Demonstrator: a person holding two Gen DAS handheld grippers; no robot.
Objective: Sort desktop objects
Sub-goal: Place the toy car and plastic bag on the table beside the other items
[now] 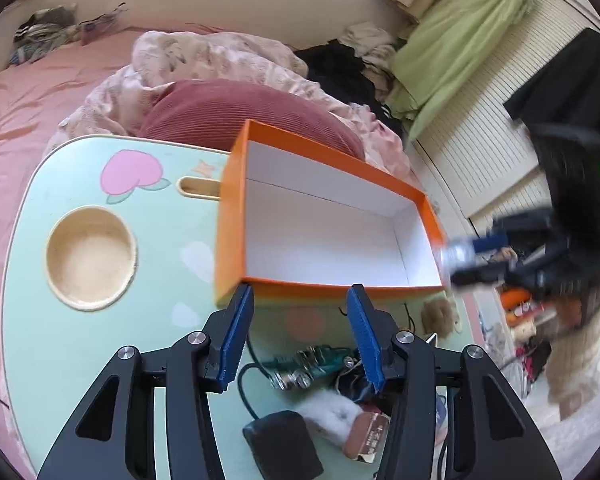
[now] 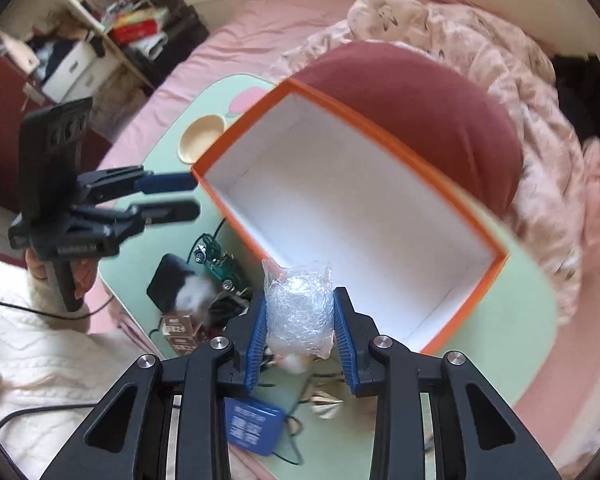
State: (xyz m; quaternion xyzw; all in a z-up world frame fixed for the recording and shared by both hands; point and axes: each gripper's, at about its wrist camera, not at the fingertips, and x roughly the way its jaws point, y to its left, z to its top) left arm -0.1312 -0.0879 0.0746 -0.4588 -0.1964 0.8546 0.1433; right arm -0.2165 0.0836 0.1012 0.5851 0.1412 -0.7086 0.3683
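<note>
An open orange box (image 1: 236, 216) with a white inside stands on the mint lap table (image 1: 60, 344); it also shows in the right wrist view (image 2: 240, 140). My right gripper (image 2: 300, 312) is shut on a crumpled clear plastic wrap ball (image 2: 300, 308) and holds it just before the box's near corner. It appears blurred in the left wrist view (image 1: 460, 254) at the box's right end. My left gripper (image 1: 300, 304) is open and empty, above the table at the box's near wall; it also shows in the right wrist view (image 2: 172, 196).
Below the grippers lie a green toy car (image 1: 312, 364), a black adapter with cable (image 1: 280, 444), a white fluffy ball (image 1: 332, 412), a brown carton (image 2: 180, 332) and a blue pack (image 2: 252, 424). A round cup recess (image 1: 90, 256) sits at the table's left. Bedding and a red cushion (image 1: 236, 108) lie behind.
</note>
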